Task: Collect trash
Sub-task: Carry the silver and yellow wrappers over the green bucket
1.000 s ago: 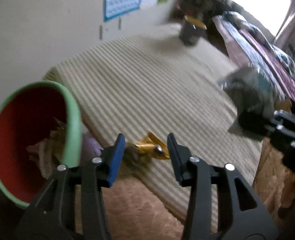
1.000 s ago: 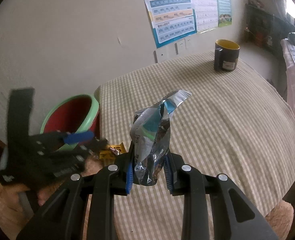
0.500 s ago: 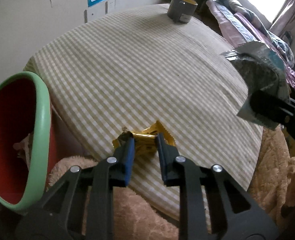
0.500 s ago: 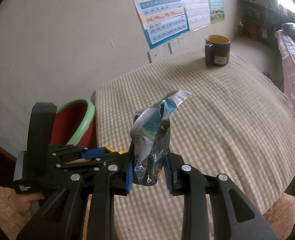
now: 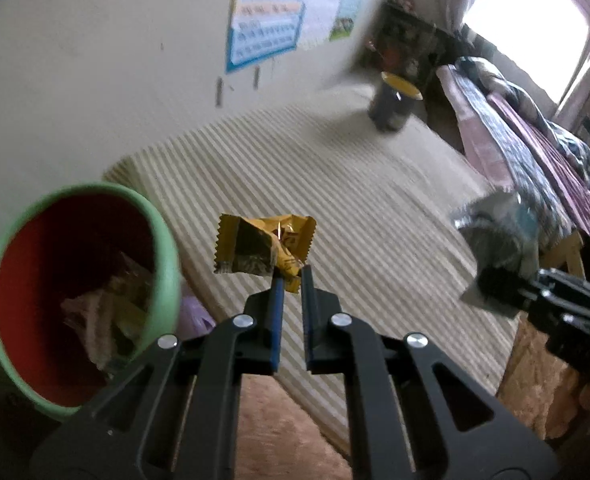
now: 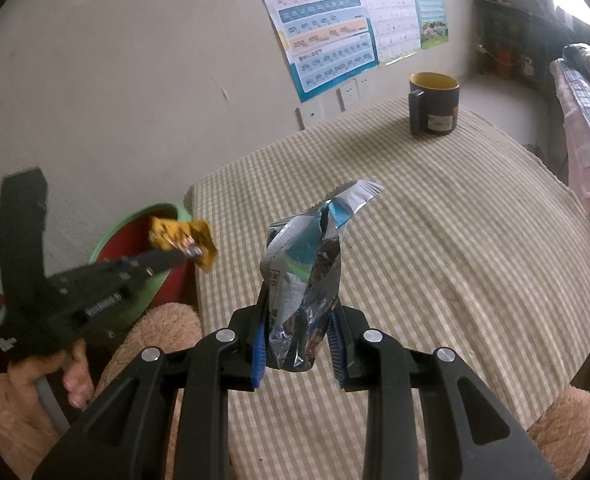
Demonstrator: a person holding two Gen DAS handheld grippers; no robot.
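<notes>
The left gripper [image 5: 291, 276] is clenched on a crumpled yellow foil candy wrapper [image 5: 263, 246], pinching its lower corner at the very fingertips; the wrapper is clear of the round table covered in beige checked cloth [image 5: 335, 184] and hangs in the air just beside the rim of the green plastic bin with a red inside [image 5: 163, 248]. The jaws have just been closing, with the wrapper between them. The left wrist view looks down into the bin and shows crumpled paper and wrappers [image 5: 107, 312] already lying in it, which the right wrist view does not reveal. It is blurred, so the dark mug with a yellow inside [image 5: 393, 106] at the far side of the table from the bin is only a smear there.

The right wrist view is sharp. The right gripper [image 6: 301, 320] grasps a crinkled silver-and-blue foil snack bag [image 6: 305, 276] upright between its blue pads [image 6: 257, 354], above the table and well apart from the bin [image 6: 175, 210]. This view alone shows the bare hand [image 6: 71, 372] around the left gripper's handle, the fuzzy tan sleeve, the mug's handle and label, and the wall charts [image 6: 327, 40] above the table's far edge.
</notes>
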